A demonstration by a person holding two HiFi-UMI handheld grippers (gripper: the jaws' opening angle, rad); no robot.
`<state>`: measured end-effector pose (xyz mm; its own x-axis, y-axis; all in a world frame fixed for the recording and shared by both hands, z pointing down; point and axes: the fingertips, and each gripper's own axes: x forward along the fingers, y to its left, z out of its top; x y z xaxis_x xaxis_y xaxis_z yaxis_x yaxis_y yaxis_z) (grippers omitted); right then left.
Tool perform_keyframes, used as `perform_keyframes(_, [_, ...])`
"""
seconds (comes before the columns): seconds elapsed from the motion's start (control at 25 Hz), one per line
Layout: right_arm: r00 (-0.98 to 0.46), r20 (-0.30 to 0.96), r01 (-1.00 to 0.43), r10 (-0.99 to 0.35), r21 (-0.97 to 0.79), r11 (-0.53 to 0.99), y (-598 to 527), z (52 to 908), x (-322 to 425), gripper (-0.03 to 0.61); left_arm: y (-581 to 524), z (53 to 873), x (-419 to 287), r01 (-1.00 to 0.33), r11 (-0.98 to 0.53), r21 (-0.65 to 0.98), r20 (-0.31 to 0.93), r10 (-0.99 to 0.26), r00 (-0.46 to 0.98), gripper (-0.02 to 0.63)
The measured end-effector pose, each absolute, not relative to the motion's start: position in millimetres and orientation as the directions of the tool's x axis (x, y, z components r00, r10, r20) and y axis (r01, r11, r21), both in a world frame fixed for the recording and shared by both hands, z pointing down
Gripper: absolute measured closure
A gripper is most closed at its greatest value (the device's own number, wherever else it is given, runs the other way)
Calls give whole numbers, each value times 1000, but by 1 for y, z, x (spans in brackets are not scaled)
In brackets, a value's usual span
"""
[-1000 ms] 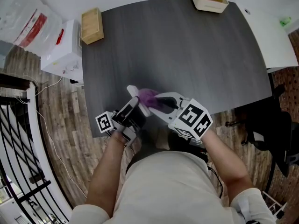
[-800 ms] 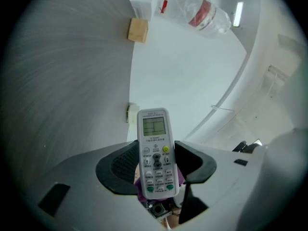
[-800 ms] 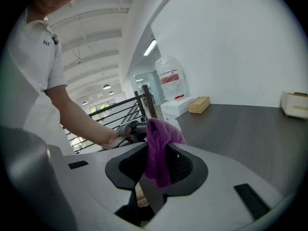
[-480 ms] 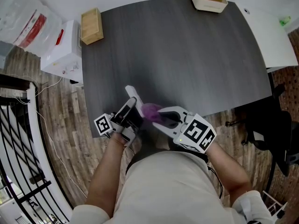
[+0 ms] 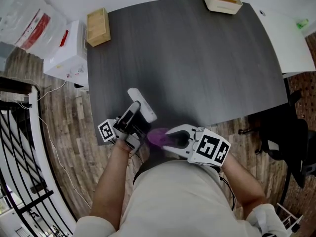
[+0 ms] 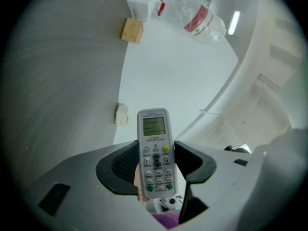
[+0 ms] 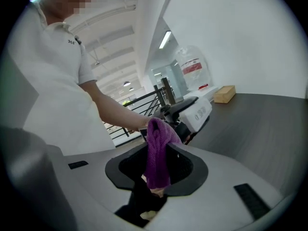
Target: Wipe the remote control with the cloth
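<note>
By the table (image 5: 197,58), left gripper (image 5: 134,115) holds remote control (image 5: 143,105) tilted upward.

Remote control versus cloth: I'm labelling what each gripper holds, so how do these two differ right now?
The remote control is white, rigid and flat, with a screen and buttons; the cloth is purple, soft and bunched. The left gripper holds the remote control; the right gripper holds the cloth. Both stand upright between their jaws.

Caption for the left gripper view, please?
Left gripper holds a white remote control, buttons facing the camera.
</note>
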<state>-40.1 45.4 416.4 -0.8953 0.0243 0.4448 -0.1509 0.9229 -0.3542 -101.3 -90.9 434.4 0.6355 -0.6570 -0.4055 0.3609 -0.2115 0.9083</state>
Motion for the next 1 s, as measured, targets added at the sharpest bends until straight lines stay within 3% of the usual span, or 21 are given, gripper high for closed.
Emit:
perform_keyframes(0.24, [-905, 413, -265, -100, -365, 893, 6, 403, -8, 468, -70, 371, -112, 640, -298, 708, -687, -496, 530, 385])
perform_keyframes(0.4, [-877, 384, -410, -288, -287, 866, -48, 382, 0, 468, -56, 345, -105, 720, -289, 632, -764, -392, 513, 385])
perform_keyframes(0.48, [-866, 358, -448, -349, -249, 858, -68, 369, -5, 468, -52, 344, -94, 681, -295, 670, -738, -360, 570, 385])
perform_keyframes(0.52, [-862, 350, -460, -368, -231, 858, -74, 364, -8, 468, -52, 351, -85, 589, -326, 740, -673, -350, 652, 385])
perform_keyframes(0.6, [-848, 354, -478, -395, -189, 858, -82, 358, -10, 468, -52, 377, -63, 197, -463, 864, -374, -329, 867, 385])
perform_keyframes(0.68, [-830, 373, -495, -415, -148, 856, -88, 358, -7, 468, -50, 403, -49, -222, -654, 724, 9, -313, 950, 385])
perform_keyframes(0.72, [-822, 382, -499, -422, -127, 857, -89, 357, -5, 468, -48, 411, -47, -337, -731, 593, 146, -315, 938, 385])
perform_keyframes(0.8, [-813, 393, -493, -429, -74, 867, -90, 353, -6, 468, -46, 418, -49, -426, -819, 383, 293, -330, 897, 385])
perform_keyframes(1.0, [-801, 448, -388, -398, 119, 914, -85, 346, -28, 468, -44, 422, -48, -449, -886, 120, 435, -360, 826, 387])
